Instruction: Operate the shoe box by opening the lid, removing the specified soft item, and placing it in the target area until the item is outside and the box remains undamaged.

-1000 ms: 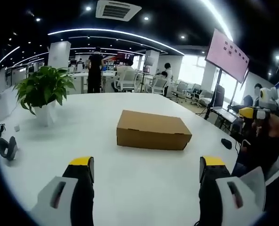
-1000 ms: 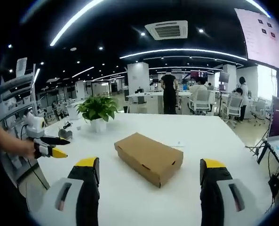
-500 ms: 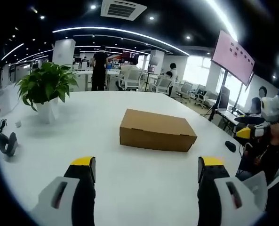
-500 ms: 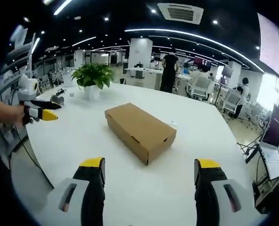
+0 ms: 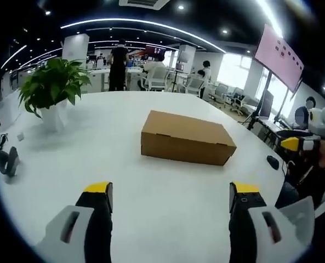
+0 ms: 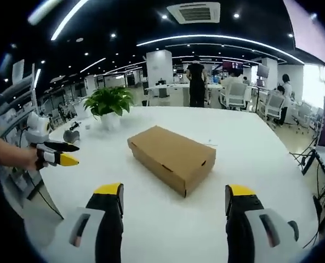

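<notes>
While both tongs hang over the white table (image 5: 151, 219) with nothing between their jaws, no step of the task looks begun. The left gripper (image 5: 168, 195) stands wide open, its yellow-tipped jaws well apart and empty, short of the box (image 5: 186, 137); the right gripper (image 6: 174, 199) is spread just as wide and also holds nothing. In the right gripper view the left gripper appears at the left edge, held off the table's side, well apart from the box (image 6: 172, 156). The box is brown cardboard, lying flat near the middle of the table with its lid down and closed, and it looks undamaged. The soft item must be inside, since none shows on the table, and I cannot tell which spot is the target area. Beyond the box stands a potted plant (image 5: 51, 93). Opening the lid, lifting the item out and setting it down are all left to do.
</notes>
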A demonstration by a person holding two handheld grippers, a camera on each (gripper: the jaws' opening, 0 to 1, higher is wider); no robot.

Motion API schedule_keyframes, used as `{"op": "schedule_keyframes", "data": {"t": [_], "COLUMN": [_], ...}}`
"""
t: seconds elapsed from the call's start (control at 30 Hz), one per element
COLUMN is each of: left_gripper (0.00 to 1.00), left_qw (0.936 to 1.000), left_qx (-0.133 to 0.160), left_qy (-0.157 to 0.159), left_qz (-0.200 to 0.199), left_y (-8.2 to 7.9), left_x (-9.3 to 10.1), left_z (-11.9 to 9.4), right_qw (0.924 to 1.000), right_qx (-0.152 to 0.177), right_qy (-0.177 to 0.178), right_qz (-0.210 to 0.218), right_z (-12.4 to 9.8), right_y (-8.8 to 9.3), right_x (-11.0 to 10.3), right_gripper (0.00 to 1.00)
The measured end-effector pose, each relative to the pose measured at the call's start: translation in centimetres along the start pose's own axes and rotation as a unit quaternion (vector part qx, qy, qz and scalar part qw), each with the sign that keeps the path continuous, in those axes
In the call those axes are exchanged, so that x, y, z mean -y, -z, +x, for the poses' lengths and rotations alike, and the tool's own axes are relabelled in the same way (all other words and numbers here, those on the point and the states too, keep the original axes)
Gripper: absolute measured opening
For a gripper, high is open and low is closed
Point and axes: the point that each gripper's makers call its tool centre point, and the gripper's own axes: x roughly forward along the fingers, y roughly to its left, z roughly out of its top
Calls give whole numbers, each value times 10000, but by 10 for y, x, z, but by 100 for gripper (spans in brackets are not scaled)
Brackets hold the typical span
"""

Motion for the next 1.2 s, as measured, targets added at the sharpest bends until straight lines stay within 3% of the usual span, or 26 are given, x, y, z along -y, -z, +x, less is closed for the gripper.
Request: {"op": "schedule_keyframes", "data": {"t": [0.13,0.23,0.33,0.63,0.77,1.03,1.13,1.2], "left_gripper": [92,95,96,99,99,99,96,96], "left_qw": [9998,9998,9998,9998,9998,9990,9980,9975], "left_qx": [64,-29,76,148,3,146,188,245], "left_qy": [62,8,10,98,200,134,161,171], "left_qz": [189,197,171,121,56,407,576,646], "left_y": [-5,-4,-6,-6,-4,-12,-16,-18], "left_x": [4,4,5,2,6,4,5,5], "left_z": [3,3,4,19,26,32,34,35], "right_qw": [9999,9998,9999,9997,9998,9997,9994,9994], "right_qx": [-45,54,100,-126,-154,-183,47,36], "right_qy": [-128,-160,-135,-180,-92,-144,-156,-181], "right_qz": [-42,-85,-19,-40,-56,-90,-321,-302], "right_z": [7,11,13,18,21,25,26,26], "right_y": [6,5,5,20,21,22,15,14], "right_x": [-1,1,3,4,8,5,3,2], "right_gripper": [74,72,72,78,85,86,81,82]}}
